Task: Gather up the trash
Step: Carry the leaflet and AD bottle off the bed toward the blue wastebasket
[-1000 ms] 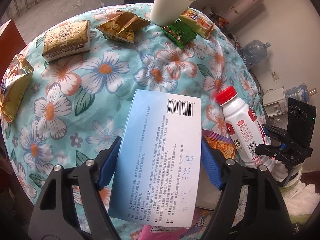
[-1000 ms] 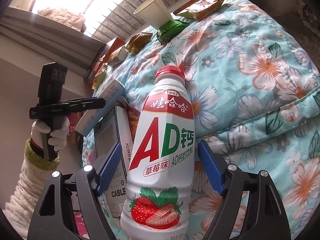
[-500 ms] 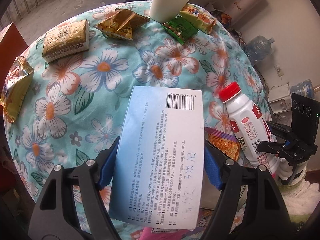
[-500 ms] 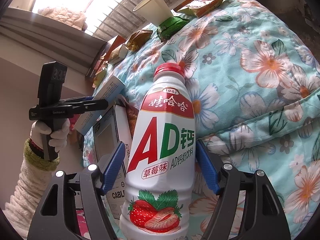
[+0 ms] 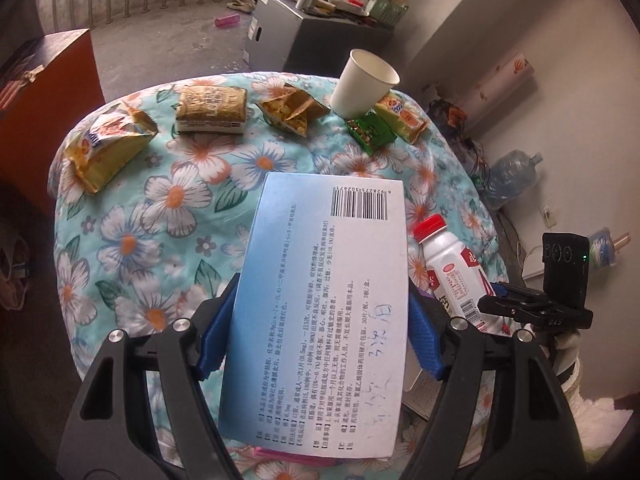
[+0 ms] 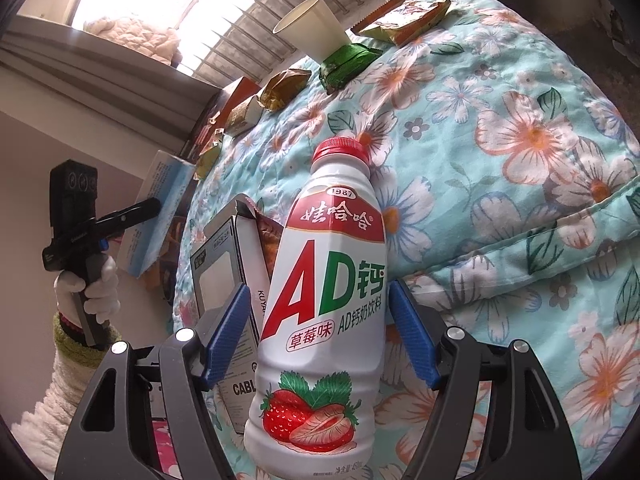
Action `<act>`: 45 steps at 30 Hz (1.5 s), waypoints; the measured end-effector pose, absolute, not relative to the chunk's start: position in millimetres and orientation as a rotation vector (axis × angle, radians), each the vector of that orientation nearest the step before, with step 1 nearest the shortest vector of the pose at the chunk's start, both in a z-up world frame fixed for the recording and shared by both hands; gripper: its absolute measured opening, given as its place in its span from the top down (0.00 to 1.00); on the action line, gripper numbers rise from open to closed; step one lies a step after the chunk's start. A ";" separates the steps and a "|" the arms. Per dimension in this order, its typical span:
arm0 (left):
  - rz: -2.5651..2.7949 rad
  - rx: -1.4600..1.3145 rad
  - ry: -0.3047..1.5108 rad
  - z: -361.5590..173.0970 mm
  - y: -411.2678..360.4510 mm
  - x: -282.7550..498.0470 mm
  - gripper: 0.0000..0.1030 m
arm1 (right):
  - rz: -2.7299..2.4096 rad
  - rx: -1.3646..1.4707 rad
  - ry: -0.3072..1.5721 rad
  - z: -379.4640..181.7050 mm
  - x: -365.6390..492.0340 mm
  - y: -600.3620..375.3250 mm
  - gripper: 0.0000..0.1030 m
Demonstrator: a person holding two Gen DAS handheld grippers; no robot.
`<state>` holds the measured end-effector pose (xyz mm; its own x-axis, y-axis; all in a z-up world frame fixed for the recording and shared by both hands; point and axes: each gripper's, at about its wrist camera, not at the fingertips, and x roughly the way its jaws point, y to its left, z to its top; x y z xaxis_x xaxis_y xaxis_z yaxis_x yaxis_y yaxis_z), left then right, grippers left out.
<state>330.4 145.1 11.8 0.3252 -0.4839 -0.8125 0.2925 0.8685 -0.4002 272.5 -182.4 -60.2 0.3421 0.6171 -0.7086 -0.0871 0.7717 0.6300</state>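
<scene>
Beyond the left tongs, a paper cup's open mouth.

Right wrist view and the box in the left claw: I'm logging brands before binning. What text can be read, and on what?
Bottle in the right claw: "1987", "娃哈哈", "AD钙", "草莓味", "AD钙奶饮料".
Grey carton behind it: "CABL" and "KUYA", both cut off.
Blue box in the left claw: barcode and printed Chinese text, too small to read; handwriting unclear.
Snack wrappers: blurred.
</scene>
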 end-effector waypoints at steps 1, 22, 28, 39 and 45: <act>-0.506 -0.212 1.118 14.2 150.7 323.3 0.32 | 0.489 0.541 1.140 -60.2 272.4 -183.1 0.32; -0.385 -0.475 0.901 0.1 202.8 185.2 0.32 | 0.430 0.378 1.160 -55.3 271.4 -155.7 0.42; -0.394 -0.487 0.884 -8.1 196.3 170.2 0.32 | 0.407 0.301 1.136 -46.7 263.2 -160.7 0.42; -0.407 -0.440 0.879 -16.6 180.4 155.1 0.32 | 0.333 0.132 1.149 -48.7 219.1 -178.4 0.42; -0.378 -0.445 0.860 -14.6 188.8 145.8 0.32 | 0.328 0.162 1.151 -51.0 202.8 -184.4 0.42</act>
